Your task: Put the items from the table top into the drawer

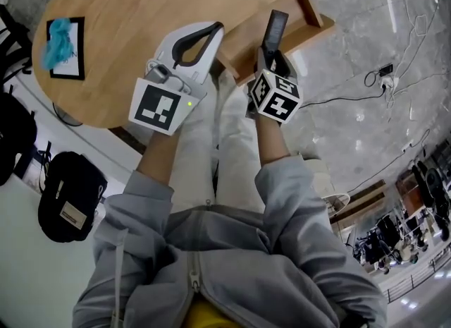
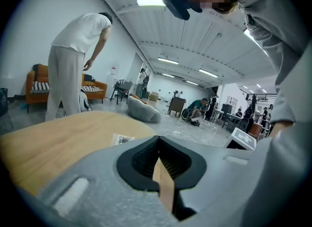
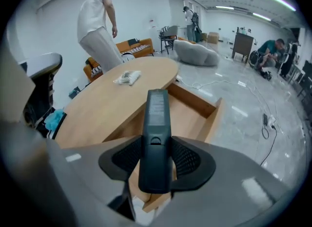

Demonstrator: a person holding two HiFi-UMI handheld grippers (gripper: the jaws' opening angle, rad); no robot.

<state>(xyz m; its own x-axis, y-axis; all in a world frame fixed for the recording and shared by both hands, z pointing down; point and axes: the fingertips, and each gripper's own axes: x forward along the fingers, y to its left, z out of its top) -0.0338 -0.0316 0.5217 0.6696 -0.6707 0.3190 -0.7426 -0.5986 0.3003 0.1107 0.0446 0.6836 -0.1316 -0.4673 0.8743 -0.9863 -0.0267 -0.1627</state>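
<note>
My right gripper (image 1: 271, 55) (image 3: 156, 160) is shut on a black remote control (image 1: 275, 29) (image 3: 156, 138), which sticks out lengthwise past the jaws. It hangs over the open wooden drawer (image 1: 320, 29) (image 3: 195, 109) at the edge of the oval wooden table (image 1: 141, 9) (image 3: 107, 104). My left gripper (image 1: 215, 30) (image 2: 160, 160) is beside it over the table's edge, jaws together with nothing between them. A blue item on a black-edged white card (image 1: 62, 44) lies at the table's left. A white crumpled packet (image 3: 127, 77) lies farther along the top.
A small barcode label (image 2: 123, 139) lies on the table. A black backpack (image 1: 70, 196) stands on the floor at the left. Cables and a plug (image 1: 387, 73) trail over the marble floor at the right. A person in white (image 3: 100, 21) stands beyond the table.
</note>
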